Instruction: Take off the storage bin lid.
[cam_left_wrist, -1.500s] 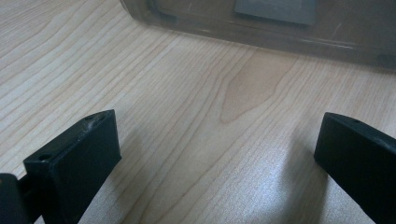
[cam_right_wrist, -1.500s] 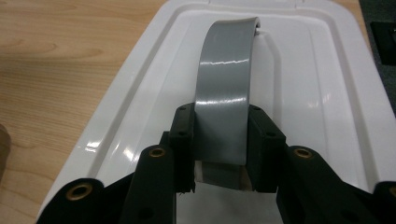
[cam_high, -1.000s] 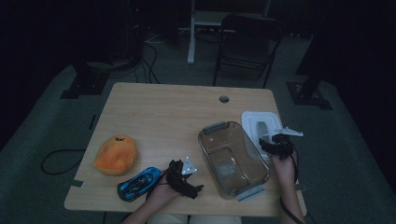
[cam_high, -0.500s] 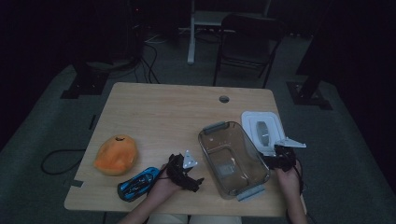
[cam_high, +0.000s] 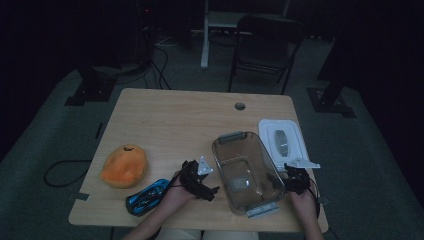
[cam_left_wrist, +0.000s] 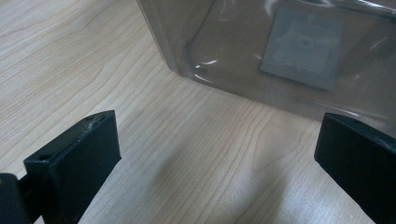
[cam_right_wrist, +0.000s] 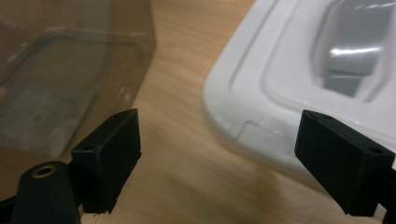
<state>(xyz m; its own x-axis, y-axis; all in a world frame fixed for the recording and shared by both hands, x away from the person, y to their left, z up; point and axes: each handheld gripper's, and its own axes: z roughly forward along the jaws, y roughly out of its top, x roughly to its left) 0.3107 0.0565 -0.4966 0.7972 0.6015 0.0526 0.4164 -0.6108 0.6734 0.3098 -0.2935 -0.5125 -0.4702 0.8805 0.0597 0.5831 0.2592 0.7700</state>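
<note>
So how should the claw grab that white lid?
Probably by the near edge of the white lid. It lies flat on the table, and the rim overhangs a little there. The right claw is open, already facing that edge, so come in low from the front.

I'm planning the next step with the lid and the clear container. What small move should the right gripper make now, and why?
Probably ease the right gripper forward so its open fingers straddle the near edge of the white lid, then close. Its jaws have just been opening and nothing is between them. The lid lies flat on the table beside the clear container, which is uncovered, and the gripper already faces the lid's edge.
</note>
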